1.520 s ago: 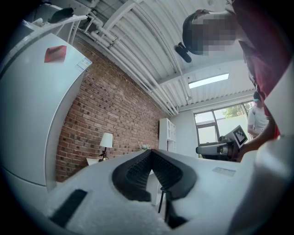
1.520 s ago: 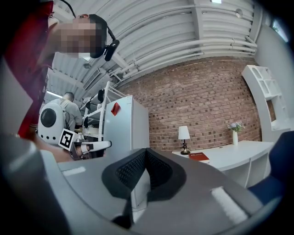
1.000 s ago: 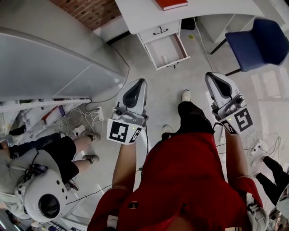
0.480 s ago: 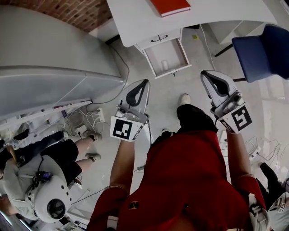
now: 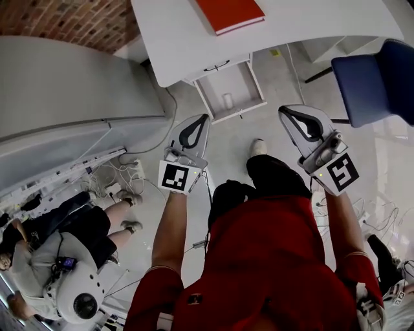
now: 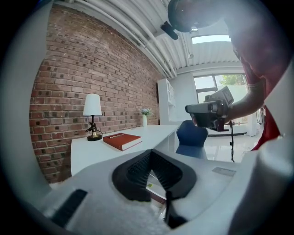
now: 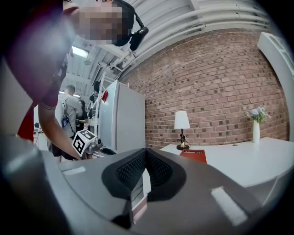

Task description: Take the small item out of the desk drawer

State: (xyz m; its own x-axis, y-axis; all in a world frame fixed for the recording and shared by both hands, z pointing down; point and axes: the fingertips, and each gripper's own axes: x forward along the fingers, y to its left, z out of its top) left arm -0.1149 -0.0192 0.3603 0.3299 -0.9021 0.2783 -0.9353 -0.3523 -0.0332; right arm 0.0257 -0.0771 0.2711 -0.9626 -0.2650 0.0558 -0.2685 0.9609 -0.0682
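The white desk [image 5: 194, 39] has its drawer [image 5: 244, 87] pulled out, and a small pale cylinder [image 5: 227, 100] stands inside it. My left gripper [image 5: 206, 117] hangs in the air just short of the drawer's front left corner, shut and empty. Further right, my right gripper [image 5: 283, 110] is also shut and empty, beside the drawer's right side. In the left gripper view the closed tips [image 6: 150, 151] point at the desk. The right gripper view shows its closed tips [image 7: 146, 149] aimed along the desk front.
A red book [image 5: 229, 13] lies on the desk, with a lamp [image 6: 93, 117] behind it. A blue chair [image 5: 378, 77] stands at the right. A big grey cabinet [image 5: 65, 97] fills the left. A person [image 5: 71, 258] and floor cables [image 5: 116, 181] are at lower left.
Both grippers have come closer to the desk and its open drawer, which now sit nearer in the head view. The jaws stayed closed and empty.
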